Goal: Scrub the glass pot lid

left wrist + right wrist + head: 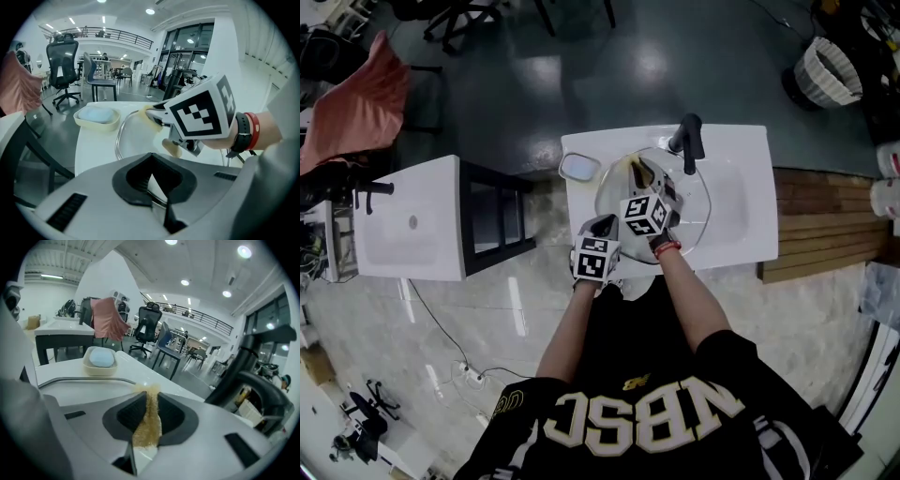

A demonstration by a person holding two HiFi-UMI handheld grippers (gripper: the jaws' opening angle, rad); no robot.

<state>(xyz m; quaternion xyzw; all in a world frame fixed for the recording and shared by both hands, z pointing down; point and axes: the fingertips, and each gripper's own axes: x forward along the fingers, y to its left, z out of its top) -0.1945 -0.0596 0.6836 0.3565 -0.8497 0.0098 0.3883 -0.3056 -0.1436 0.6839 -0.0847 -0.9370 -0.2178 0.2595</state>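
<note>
Head view looks steeply down on a white table (748, 208) with a basin sunk in it and a dark faucet (687, 141) at its far edge; a person in a black shirt stands against its near side. The glass pot lid (697, 201) lies over the basin, just in front of the faucet, and its metal rim covers most of the bowl. Both tools reach in over it, the left one at the lid's near left edge and the right one further in, towards the middle. In the left gripper view the left tool (151, 180) has its jaws drawn close on the lid's rim, a thin metal edge with clear glass passing between them. In the right gripper view the right tool (147, 414) is pressed together on a yellow-brown sponge (148, 425), which sticks out past the jaw tips towards the curve of the lid's rim. The wrist behind the right tool wears a red band and a dark strap. A small cream soap dish (100, 370) sits on the table at the basin's far left corner, just beside the lid, with a pale blue soap (101, 357) in it.
</note>
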